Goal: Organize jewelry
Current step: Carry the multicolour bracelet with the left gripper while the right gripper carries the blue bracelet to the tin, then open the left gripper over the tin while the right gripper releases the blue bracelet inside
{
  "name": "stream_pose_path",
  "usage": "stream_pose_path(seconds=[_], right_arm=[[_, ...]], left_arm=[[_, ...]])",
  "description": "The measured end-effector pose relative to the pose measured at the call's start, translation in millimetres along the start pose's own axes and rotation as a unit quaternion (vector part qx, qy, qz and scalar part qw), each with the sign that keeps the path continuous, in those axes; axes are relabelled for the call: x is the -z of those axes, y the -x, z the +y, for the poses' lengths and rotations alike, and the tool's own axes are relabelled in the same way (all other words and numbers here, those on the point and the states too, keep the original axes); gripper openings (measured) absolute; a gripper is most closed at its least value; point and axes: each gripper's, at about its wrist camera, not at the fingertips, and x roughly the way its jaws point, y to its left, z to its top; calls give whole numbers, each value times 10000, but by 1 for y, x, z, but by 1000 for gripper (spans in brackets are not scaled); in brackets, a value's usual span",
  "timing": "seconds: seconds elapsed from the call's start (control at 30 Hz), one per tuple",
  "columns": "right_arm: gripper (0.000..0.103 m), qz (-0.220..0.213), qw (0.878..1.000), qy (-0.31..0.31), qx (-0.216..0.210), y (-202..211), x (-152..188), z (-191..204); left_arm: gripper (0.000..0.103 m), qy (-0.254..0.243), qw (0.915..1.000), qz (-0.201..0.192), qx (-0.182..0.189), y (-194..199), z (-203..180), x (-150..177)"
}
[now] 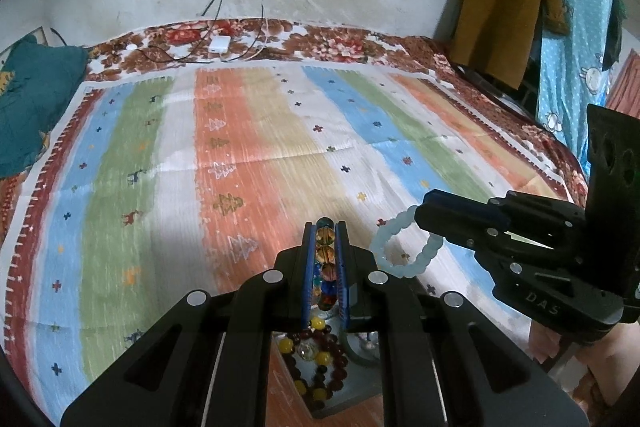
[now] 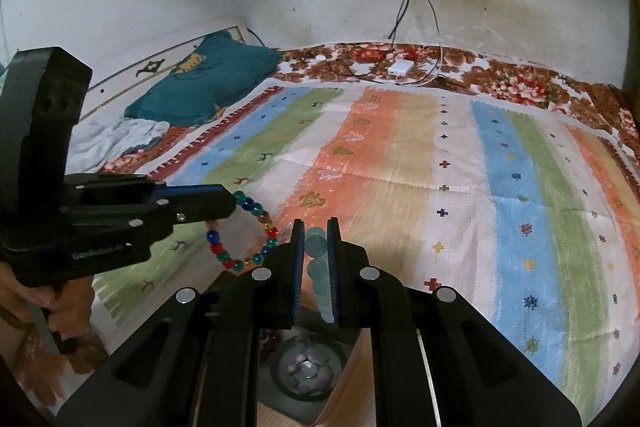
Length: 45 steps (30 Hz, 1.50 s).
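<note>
My left gripper (image 1: 325, 225) is shut on a multicoloured glass-bead bracelet (image 1: 325, 253), whose beads run between the blue pads. In the right wrist view that bracelet (image 2: 218, 249) hangs as a loop from the left gripper (image 2: 230, 201). My right gripper (image 2: 316, 223) is shut on a pale blue bead bracelet (image 2: 315, 247). From the left wrist it shows as a ring (image 1: 380, 255) dangling from the right gripper (image 1: 420, 213). Both are held above the striped cloth (image 1: 248, 147), side by side. Below the left jaws lies a dark red and yellow bead bracelet (image 1: 320, 359) in an open box.
The box under the grippers also holds a round dish with silvery pieces (image 2: 306, 367). The bed has a floral sheet (image 1: 328, 43), a teal pillow (image 2: 208, 83), and a white charger (image 2: 400, 67) with cables by the wall. Clothes (image 1: 508, 7) hang at the right.
</note>
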Motion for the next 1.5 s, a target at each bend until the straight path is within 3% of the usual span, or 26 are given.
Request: stream_pose_path(seconds=[0.73,0.8,0.83,0.9,0.93,1.0,1.2,1.5], right_arm=[[12,282,9992,-101,-268,14,28,14],[12,387,9986,-136,-323,12,31,14],[13,421,9985,-162,-324,11,33,13],[17,442,9984,-215,-270,12,35,12],[31,389,9987,-240,-219,16,35,11],[42,280,9990,-303,-161,23,36,9],[51,134,9989,-453,-26,38,42,1],[77,82,9988,-489,-3,53,56,-1]], left_arm=[[9,0,9997,228,98,12,-13,29],[15,82,9995,285,59,10,-10,30],[24,137,9995,288,16,11,-8,31],[28,181,9995,260,-51,15,-5,33],[30,206,9994,257,-85,16,-4,35],[37,256,9992,258,-137,20,0,39],[53,227,9991,302,-181,28,-2,53],[78,106,9997,212,-109,41,-9,67]])
